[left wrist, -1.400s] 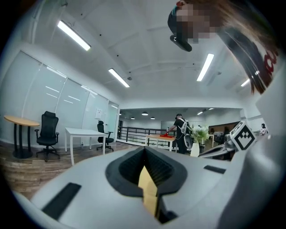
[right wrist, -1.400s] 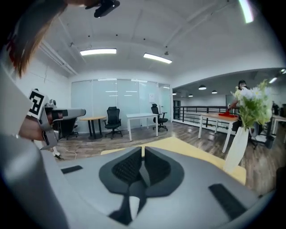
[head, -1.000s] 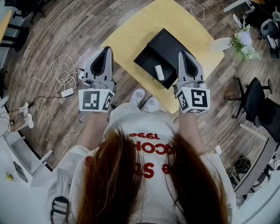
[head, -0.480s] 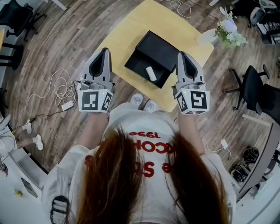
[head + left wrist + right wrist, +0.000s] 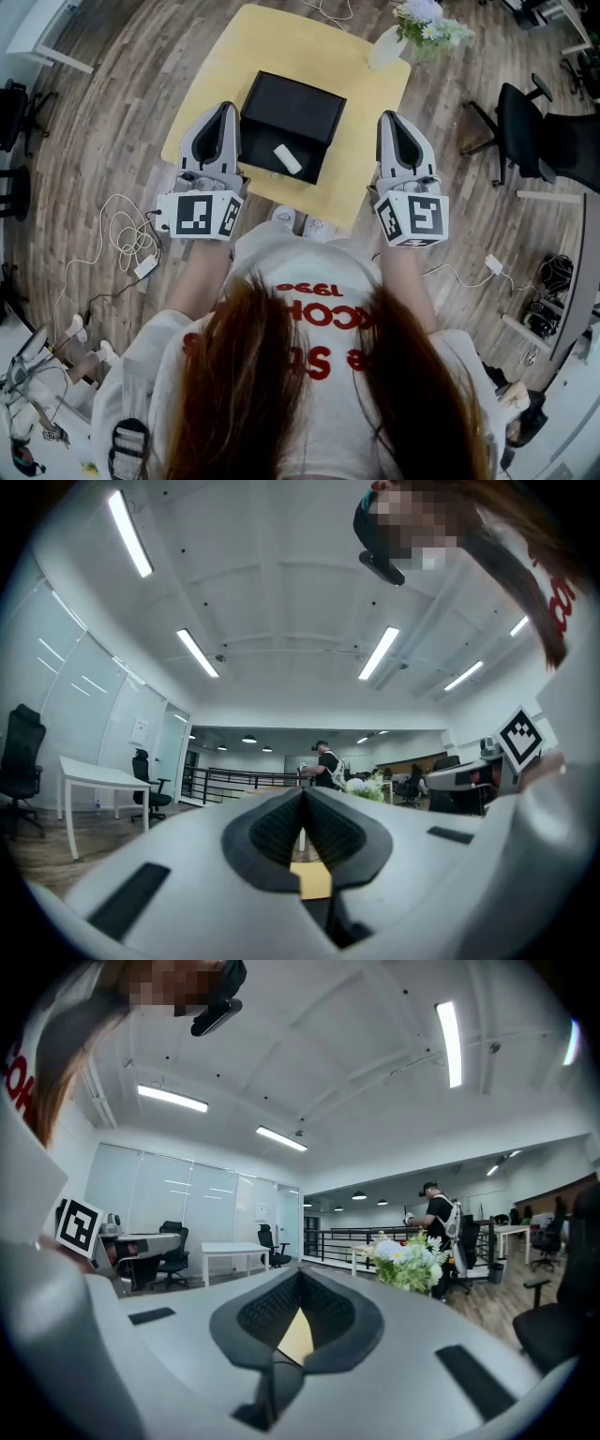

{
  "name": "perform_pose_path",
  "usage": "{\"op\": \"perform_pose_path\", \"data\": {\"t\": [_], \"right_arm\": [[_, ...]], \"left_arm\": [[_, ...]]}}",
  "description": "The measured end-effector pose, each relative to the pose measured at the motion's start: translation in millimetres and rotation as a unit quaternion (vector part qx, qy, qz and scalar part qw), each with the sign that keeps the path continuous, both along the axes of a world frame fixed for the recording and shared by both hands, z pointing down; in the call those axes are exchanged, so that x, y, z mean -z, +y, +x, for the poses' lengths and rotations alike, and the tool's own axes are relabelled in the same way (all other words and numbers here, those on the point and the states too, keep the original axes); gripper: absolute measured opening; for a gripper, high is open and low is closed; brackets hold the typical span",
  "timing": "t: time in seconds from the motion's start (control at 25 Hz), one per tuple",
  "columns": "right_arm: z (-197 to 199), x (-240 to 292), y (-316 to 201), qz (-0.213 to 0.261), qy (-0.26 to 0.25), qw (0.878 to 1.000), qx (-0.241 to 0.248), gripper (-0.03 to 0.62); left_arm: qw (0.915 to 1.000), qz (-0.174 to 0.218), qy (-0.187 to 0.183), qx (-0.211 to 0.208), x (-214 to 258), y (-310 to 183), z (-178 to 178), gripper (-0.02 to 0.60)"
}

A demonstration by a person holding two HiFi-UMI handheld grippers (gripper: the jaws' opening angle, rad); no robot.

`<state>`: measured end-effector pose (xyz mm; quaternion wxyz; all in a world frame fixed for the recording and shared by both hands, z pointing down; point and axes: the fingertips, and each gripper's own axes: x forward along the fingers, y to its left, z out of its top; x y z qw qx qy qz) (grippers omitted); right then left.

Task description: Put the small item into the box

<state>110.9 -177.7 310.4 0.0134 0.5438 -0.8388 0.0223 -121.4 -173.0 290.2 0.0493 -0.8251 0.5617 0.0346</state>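
A black box (image 5: 295,105) stands open on the yellow table (image 5: 253,42), in the head view just ahead of me. The small white item (image 5: 287,159) lies on the box's near, flatter half. My left gripper (image 5: 226,107) hovers at the box's left edge, and my right gripper (image 5: 389,117) is over the table's right part, beside the box. Both point forward at about waist height. In the left gripper view the left gripper (image 5: 302,794) has its jaws together with nothing between them. The right gripper (image 5: 298,1276) looks the same in its own view.
A white vase of flowers (image 5: 394,39) stands at the table's far right corner; the flowers (image 5: 405,1262) also show in the right gripper view. A black office chair (image 5: 525,122) is on the right, cables (image 5: 131,234) lie on the floor at left. A person (image 5: 328,759) stands far off.
The table and box have slid left and nearer in the head view and now sit between the two grippers. Both grippers hold the same pose, jaws unchanged.
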Motion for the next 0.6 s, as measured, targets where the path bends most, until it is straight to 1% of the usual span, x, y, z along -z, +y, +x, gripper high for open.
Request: {"op": "perform_pose_path", "data": {"t": [0.28, 0.44, 0.6], "right_arm": [[38.5, -0.2, 11.5, 0.0, -0.004, 0.999, -0.051, 0.005], [46.4, 0.7, 16.4, 0.002, -0.005, 0.998, -0.062, 0.005], [47.3, 1.8, 17.5, 0.004, -0.005, 0.998, -0.062, 0.005]], "left_arm": [[0.9989, -0.002, 0.002, -0.046, -2.6, -10.5, 37.1, 0.006], [0.9983, -0.003, 0.001, -0.057, -3.4, -10.0, 46.4, 0.006], [0.9983, -0.003, 0.0, -0.059, -3.4, -8.7, 48.1, 0.006]]}}
